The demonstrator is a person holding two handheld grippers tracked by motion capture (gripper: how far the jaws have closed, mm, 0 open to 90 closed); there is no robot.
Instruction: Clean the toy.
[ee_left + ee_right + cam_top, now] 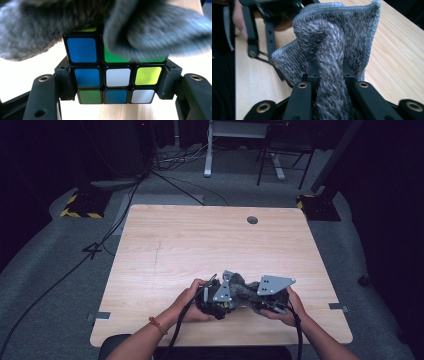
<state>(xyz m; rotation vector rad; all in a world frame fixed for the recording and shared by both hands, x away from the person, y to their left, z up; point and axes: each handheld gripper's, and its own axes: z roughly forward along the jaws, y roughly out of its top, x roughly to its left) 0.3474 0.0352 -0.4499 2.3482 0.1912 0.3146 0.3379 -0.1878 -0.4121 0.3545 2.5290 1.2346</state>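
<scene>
A scrambled puzzle cube (116, 75) with blue, green, white and yellow stickers sits clamped between the pads of my left gripper (117, 83), which is shut on its sides. A fluffy grey cloth (155, 32) lies over the cube's top rows and hides them. My right gripper (330, 73) is shut on a bunched fold of that cloth (332, 45). In the high view both hands hold the left gripper (216, 302) and the right gripper (265, 299) close together near the table's front edge, with the cloth (245, 287) between them.
The wooden table (200, 235) has a round cable hole (252, 220) near its far edge. Cables run over the grey floor at the left. A black-and-yellow base (82, 206) and white desk legs (207, 150) stand beyond the table.
</scene>
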